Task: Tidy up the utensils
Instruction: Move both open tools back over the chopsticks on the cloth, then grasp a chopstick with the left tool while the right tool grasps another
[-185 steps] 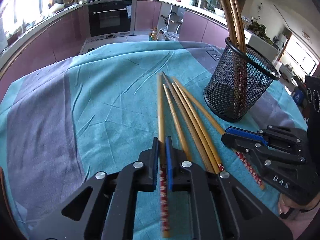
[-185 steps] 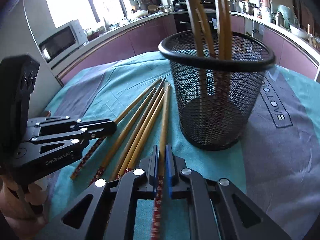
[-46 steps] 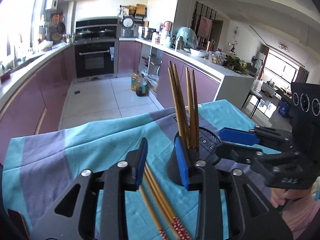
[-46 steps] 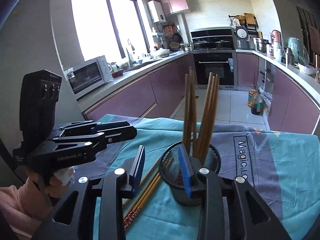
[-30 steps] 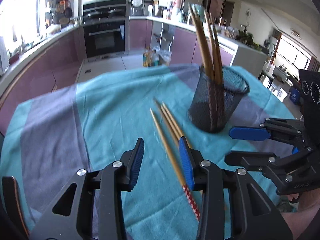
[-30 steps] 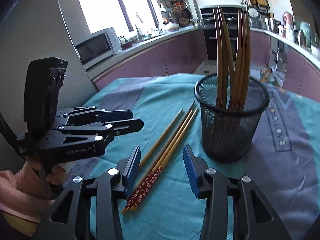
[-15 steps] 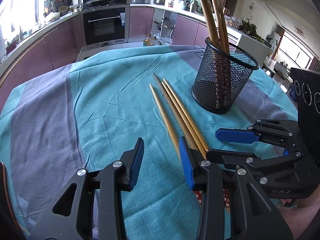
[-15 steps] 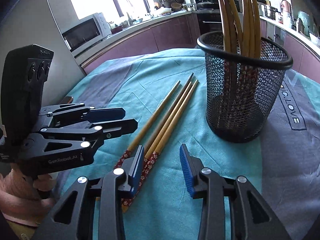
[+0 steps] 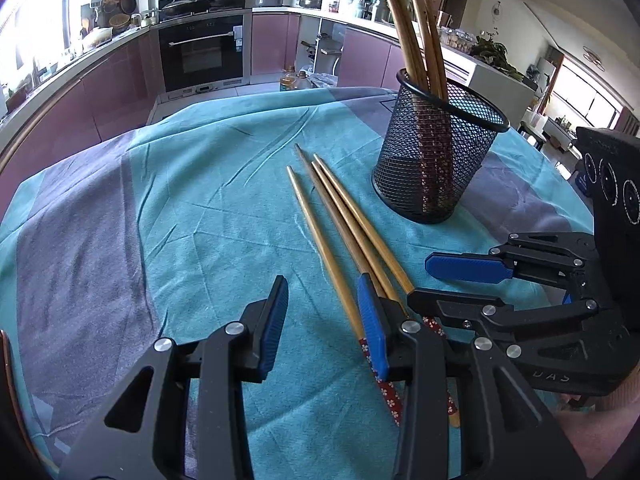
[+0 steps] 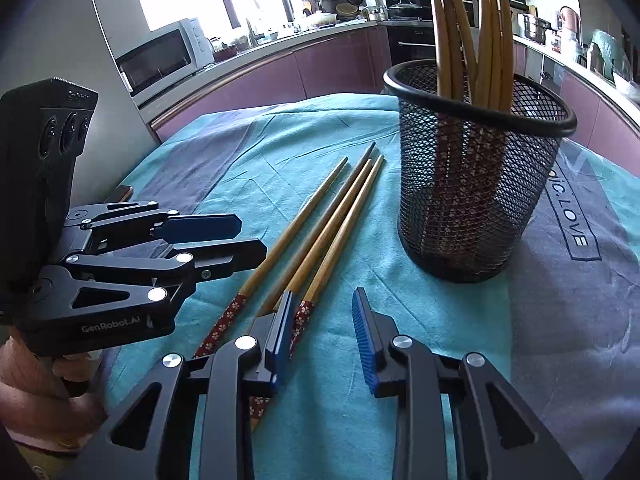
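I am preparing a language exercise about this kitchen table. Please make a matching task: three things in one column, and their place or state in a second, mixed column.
Things:
1. mesh cup
2. loose chopsticks
3. tablecloth

Places or states:
A. lying flat, side by side
B. spread under everything, teal and grey
C. standing upright, holding chopsticks

Pairs: 1-C, 2-A, 3-B

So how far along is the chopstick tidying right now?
Partly done: several chopsticks stand in the mesh holder. Nothing is in hand; the left gripper and right gripper are both open, low over the tablecloth. Three loose chopsticks are left to collect.
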The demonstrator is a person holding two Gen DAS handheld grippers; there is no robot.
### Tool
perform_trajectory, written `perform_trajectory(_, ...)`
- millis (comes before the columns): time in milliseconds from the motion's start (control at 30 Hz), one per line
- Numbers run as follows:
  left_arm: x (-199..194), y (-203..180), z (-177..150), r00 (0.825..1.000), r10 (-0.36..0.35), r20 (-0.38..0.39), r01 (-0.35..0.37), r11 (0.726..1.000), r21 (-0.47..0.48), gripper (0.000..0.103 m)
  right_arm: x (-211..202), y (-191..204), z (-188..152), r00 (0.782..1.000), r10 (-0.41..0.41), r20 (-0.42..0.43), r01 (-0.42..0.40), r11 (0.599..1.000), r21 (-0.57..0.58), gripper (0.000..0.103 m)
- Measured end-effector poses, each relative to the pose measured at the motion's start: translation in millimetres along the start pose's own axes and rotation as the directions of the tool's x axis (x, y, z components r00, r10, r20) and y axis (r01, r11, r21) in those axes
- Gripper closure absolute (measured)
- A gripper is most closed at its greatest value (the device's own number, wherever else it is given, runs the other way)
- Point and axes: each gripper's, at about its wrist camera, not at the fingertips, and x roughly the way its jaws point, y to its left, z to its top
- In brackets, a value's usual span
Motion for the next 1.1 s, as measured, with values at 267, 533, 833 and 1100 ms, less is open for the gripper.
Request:
perform_trajectory(267, 13.2, -4.1, 2.0, 1.0, 0.009, -0.027, -0.008, 1.0, 0.014, 0.068, 3.1, -0.6, 3.5, 1.0, -0.023, -0.002, 0.023, 1.0, -0.004, 0.077)
perform_trajectory(533, 23.9, -5.4, 6.5, 0.999, 0.029, -0.033, -0.028, 1.0, 0.011, 0.072, 10.1, -0.3, 9.1, 1.0, -0.03, 0.008, 0.03, 0.999, 0.022, 0.08)
perform_trajectory(833, 25.1, 1.2, 6.3, 0.999, 0.025, -0.036, -0.027, 0.999, -0.039, 0.09, 8.2, -14.6, 7.2, 1.0, 0.021, 0.02, -0.023, 0.994, 0.111, 0.095)
perform_trajectory(1100, 21.3, 4.0, 4.6, 0.999, 0.008, -0.035, -0.011, 0.997, -0.08, 0.095, -5.7, -30.3, -0.2, 0.996, 0.048, 0.07, -0.06, 0.981, 0.185, 0.097)
